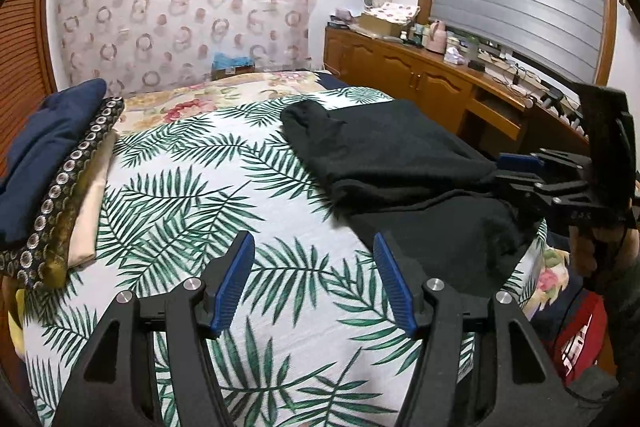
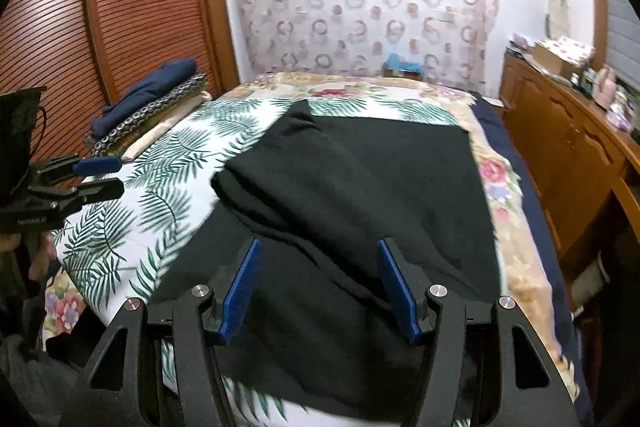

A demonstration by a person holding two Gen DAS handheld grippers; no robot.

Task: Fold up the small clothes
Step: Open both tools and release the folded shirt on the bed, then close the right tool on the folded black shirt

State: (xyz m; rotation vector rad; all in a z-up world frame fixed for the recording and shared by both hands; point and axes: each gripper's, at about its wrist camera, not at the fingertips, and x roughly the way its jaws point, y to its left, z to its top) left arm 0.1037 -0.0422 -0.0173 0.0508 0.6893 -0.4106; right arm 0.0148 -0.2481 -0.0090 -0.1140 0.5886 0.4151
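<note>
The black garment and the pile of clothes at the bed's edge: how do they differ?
The black garment is one piece, loosely folded over and rumpled; the pile holds several flat pieces stacked neatly. The black garment is one plain colour; the pile has navy, a ring-patterned piece and cream. The black garment covers much more of the leaf sheet than the pile. Both lie on the bed, and neither gripper holds them.

Garment [image 2: 352,187] on cloth [image 1: 192,195] on bed; folded stack [image 1: 56,179] left of garment; cabinet [image 1: 420,75] right.
</note>
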